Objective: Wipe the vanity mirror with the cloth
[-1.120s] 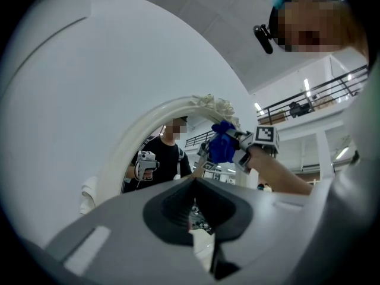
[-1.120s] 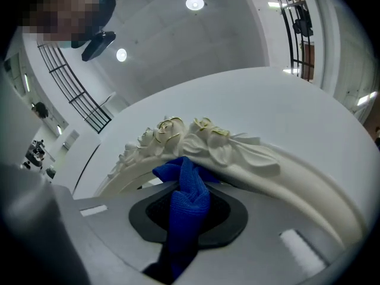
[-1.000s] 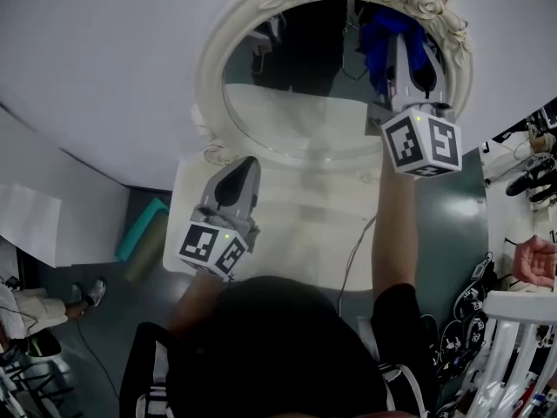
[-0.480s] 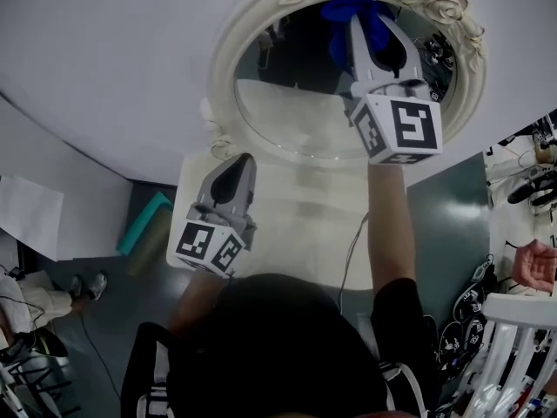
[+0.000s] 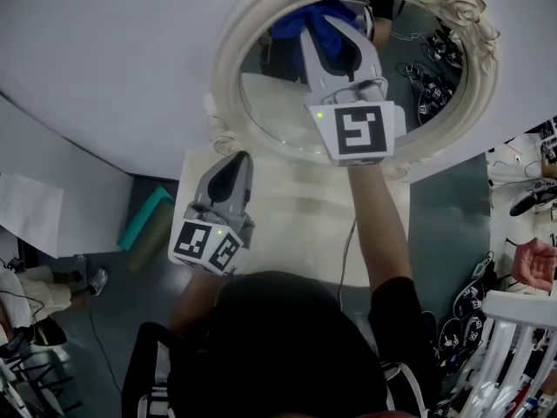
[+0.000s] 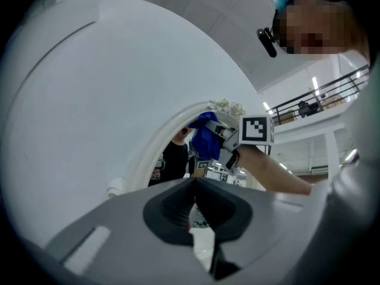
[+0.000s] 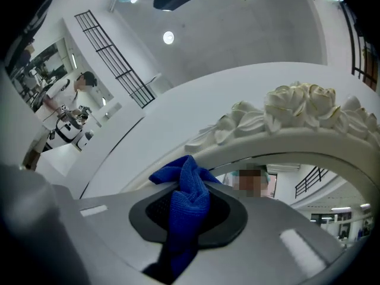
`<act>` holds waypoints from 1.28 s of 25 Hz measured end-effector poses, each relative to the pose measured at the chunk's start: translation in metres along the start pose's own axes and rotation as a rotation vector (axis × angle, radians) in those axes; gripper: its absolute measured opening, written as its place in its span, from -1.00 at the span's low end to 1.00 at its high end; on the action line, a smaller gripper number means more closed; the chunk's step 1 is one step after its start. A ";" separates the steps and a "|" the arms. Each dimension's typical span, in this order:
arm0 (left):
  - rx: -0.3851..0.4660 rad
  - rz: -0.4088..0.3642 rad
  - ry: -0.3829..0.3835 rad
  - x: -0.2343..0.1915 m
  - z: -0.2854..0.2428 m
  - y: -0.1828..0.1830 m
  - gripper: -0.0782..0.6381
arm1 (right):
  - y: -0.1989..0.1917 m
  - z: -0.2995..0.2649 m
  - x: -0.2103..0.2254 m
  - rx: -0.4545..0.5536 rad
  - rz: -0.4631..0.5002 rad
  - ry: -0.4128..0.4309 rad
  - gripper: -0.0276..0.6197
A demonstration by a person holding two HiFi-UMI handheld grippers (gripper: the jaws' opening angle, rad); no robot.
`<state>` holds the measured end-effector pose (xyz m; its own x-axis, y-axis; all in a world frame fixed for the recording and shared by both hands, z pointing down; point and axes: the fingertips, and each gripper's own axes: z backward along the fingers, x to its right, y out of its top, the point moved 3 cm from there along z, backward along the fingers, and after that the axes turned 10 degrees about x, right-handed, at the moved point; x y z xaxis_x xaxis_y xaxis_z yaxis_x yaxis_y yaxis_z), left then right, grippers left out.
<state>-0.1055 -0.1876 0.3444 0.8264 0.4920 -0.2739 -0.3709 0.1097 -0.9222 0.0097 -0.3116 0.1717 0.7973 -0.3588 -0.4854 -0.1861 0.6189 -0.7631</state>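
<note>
Head view: the mirror (image 5: 274, 103) stands at the back of a pale table (image 5: 296, 225), its oval running wider side to side than top to bottom. The right gripper (image 5: 335, 26) reaches up over the glass with the blue cloth (image 5: 300, 23) at its tips, against the upper part of the glass, left of the middle and just under the carved top of the frame. Most of the unwiped glass lies to the right of and below the cloth, so the next stroke probably runs along the oval's long axis. The left gripper (image 5: 237, 165) sits low, near the frame's lower left edge, away from the cloth.

Left gripper view: its jaws meet with nothing between them. The cloth (image 6: 205, 138) and the right gripper (image 6: 228, 136) show ahead and above, well apart from it.

Right gripper view: the jaws are clamped on the cloth (image 7: 187, 198), which bunches out ahead of them towards the frame's roses (image 7: 297, 108). The right arm is plainly the one placed to wipe.
</note>
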 end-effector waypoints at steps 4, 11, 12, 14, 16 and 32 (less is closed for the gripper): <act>0.001 0.007 0.015 -0.006 0.003 0.002 -0.75 | -0.017 -0.003 -0.029 -0.048 0.042 0.053 -0.76; 0.000 0.011 0.047 -0.016 0.007 0.003 -0.75 | -0.047 -0.001 -0.069 -0.082 0.098 0.135 -0.76; 0.001 0.011 0.048 -0.017 0.008 0.002 -0.75 | -0.052 -0.001 -0.076 -0.084 0.108 0.147 -0.76; 0.000 0.006 0.049 -0.018 0.010 0.000 -0.75 | -0.063 0.002 -0.090 -0.101 0.125 0.174 -0.76; -0.004 0.008 0.054 -0.019 0.011 -0.001 -0.75 | -0.076 0.006 -0.102 -0.120 0.145 0.201 -0.76; -0.035 0.014 0.096 -0.031 0.024 -0.013 -0.75 | -0.190 0.070 -0.178 -0.272 0.280 0.393 -0.76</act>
<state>-0.1364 -0.1830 0.3714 0.8585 0.4084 -0.3101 -0.3691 0.0724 -0.9266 -0.0566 -0.3163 0.4327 0.4312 -0.4727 -0.7685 -0.5431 0.5442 -0.6394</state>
